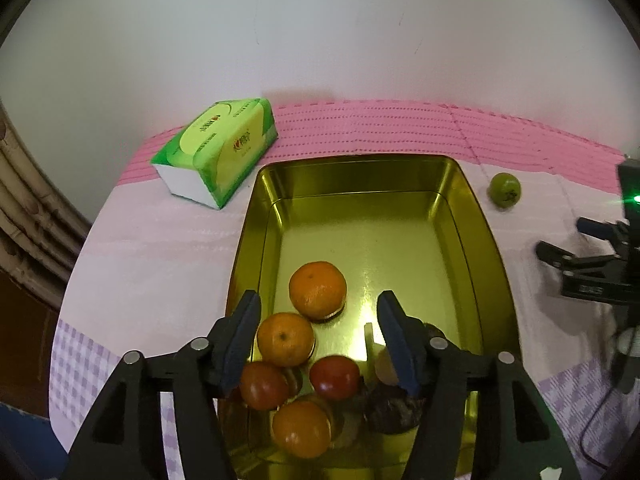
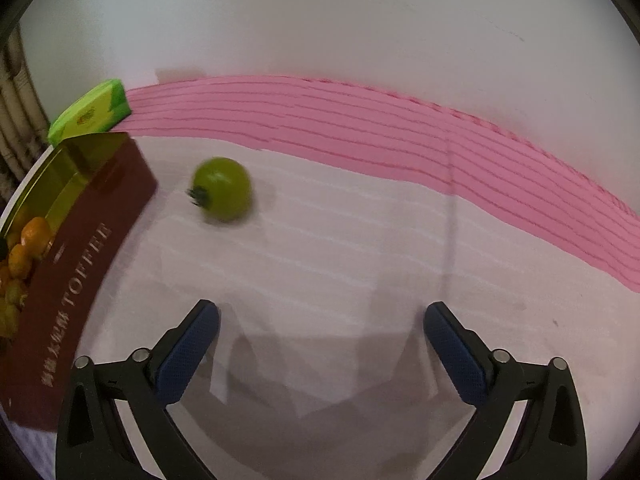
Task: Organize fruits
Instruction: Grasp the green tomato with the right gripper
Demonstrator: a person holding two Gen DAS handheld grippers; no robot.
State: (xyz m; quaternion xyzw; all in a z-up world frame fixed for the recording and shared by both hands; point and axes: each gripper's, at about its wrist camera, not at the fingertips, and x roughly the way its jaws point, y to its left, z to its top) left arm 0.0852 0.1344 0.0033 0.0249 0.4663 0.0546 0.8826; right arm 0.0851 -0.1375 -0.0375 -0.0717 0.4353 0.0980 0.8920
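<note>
Fruit lies mostly in the golden tin point(image 1: 460, 208): three oranges point(image 1: 318, 290), two red fruits point(image 1: 335, 377) and a dark one are gathered at its near end, under the left gripper point(image 1: 320, 312), whose jaws stand apart and hold nothing. One green fruit point(image 2: 222, 189) rests alone on the pale cloth point(image 2: 340, 240) just beside the tin's dark red wall. The right gripper point(image 2: 322, 312) is wide open and empty, well apart from it.

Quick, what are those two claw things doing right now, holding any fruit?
Left gripper: open, holding nothing, above the fruit in the gold tin.
Right gripper: open wide, empty; green fruit lies ahead.
</note>
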